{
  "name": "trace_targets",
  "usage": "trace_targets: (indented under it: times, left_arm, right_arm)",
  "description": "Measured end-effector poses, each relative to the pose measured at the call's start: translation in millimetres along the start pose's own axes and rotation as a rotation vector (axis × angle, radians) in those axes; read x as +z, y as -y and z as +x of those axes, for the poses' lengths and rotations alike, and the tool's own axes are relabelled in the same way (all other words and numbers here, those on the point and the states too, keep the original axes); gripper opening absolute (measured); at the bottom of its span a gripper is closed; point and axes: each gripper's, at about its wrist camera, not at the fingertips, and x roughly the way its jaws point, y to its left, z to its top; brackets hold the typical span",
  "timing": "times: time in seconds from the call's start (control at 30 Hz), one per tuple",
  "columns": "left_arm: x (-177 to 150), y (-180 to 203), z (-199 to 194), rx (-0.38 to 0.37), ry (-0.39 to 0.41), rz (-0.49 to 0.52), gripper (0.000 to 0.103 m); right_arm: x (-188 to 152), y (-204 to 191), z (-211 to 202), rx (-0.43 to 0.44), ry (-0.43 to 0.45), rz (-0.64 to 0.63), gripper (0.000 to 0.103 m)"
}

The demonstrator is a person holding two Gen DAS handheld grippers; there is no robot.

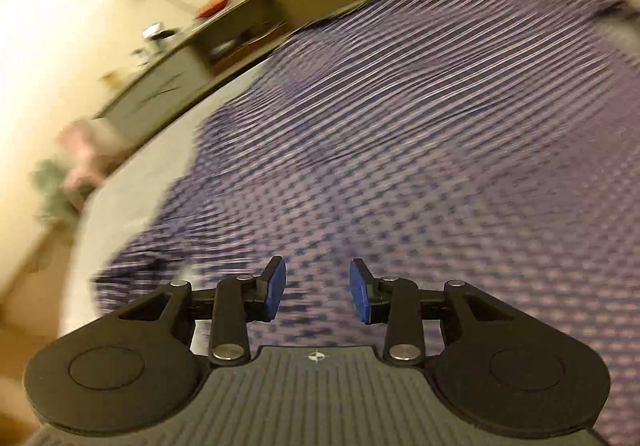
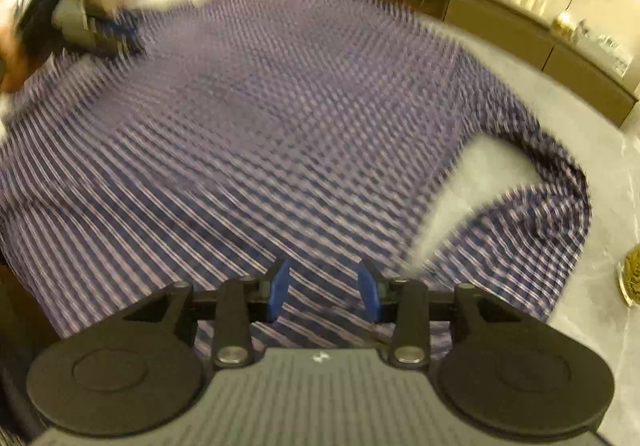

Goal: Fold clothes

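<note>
A purple and white plaid shirt (image 1: 400,134) lies spread flat across a pale table (image 1: 132,190); both views are blurred by motion. My left gripper (image 1: 318,290) hovers low over the shirt's near part, its blue pads (image 1: 276,288) apart with only flat cloth showing behind the gap. My right gripper (image 2: 325,288) stands the same way over the shirt (image 2: 260,118), pads (image 2: 280,286) apart and nothing pinched between them. One sleeve (image 2: 536,230) curls back at the right. The left gripper (image 2: 114,40) shows blurred at the top left, over the shirt's far edge.
A long low sideboard (image 1: 180,62) with small items on top runs along the wall beyond the table (image 2: 500,174). A pink chair (image 1: 88,150) and a green one (image 1: 52,186) stand past the table's left edge. A glass jar (image 2: 632,278) sits at the right.
</note>
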Motion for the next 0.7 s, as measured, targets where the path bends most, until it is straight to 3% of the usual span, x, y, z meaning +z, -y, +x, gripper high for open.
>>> trace_targets:
  times: [0.1,0.2,0.33,0.43,0.5,0.53,0.6,0.7]
  left_arm:
    - [-6,18,4,-0.042,0.017,0.004,0.039]
    - [-18,20,12,-0.046,-0.007,-0.043,0.039]
    - [-37,10,7,-0.014,-0.008,-0.091,0.040]
    - [-39,8,9,0.046,-0.020,-0.038,0.040]
    - [-36,9,11,0.079,-0.037,-0.008,0.039]
    - [-33,9,10,0.084,-0.042,-0.004,0.039]
    - [-24,9,2,0.072,-0.019,-0.017,0.039]
    - [1,20,-28,-0.065,0.094,-0.077,0.039]
  right_arm:
    - [15,-45,5,0.058,0.065,-0.018,0.037]
    - [14,-83,29,0.129,0.006,-0.048,0.037]
    - [-21,-96,13,0.112,-0.025,-0.093,0.040]
    - [-50,-93,-8,0.120,-0.065,-0.075,0.042]
    - [-56,-82,-19,0.131,-0.102,-0.058,0.040]
    - [-51,-61,-28,0.120,-0.060,0.018,0.041]
    - [-42,-18,-46,0.095,0.022,0.172,0.060]
    - [-34,74,-40,-0.149,0.075,0.428,0.070]
